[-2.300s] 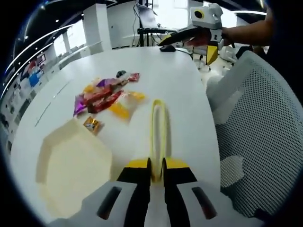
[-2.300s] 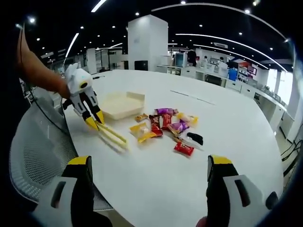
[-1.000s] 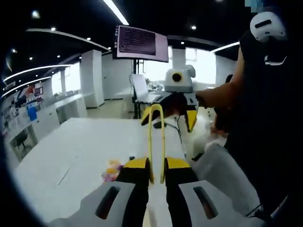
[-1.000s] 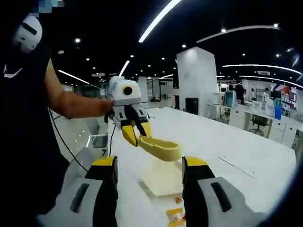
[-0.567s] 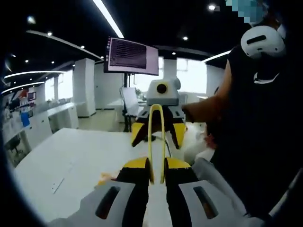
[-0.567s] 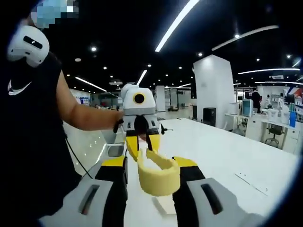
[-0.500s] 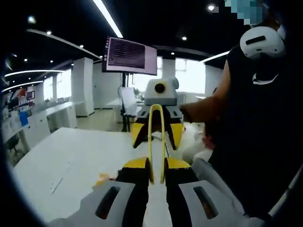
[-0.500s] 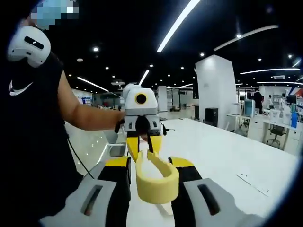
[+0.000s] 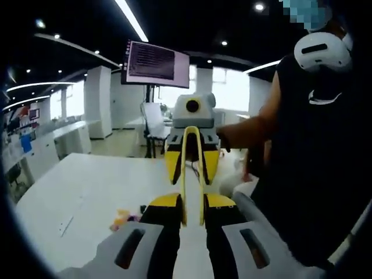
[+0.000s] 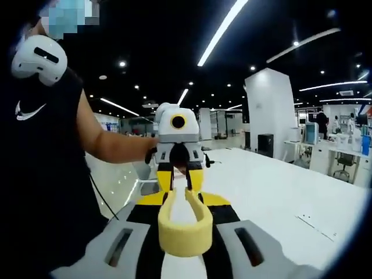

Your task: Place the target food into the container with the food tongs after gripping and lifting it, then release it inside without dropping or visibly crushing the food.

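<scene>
White table (image 9: 87,186) bearing wrapped snacks (image 9: 125,218).

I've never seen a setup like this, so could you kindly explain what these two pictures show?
There is no robot here. A person holds a hand-operated gripper in each hand, and each gripper carries a fisheye camera that looks out along its own two fingers. In the left gripper view, the left gripper rises from the bottom, shut on yellow food tongs. The gripper facing it belongs to the other hand. In the right gripper view, the right gripper has its fingers on either side of the tongs' looped end. I cannot tell whether they are pressing it yet. Both grippers are raised above a white table, where a few snack packets lie.
</scene>
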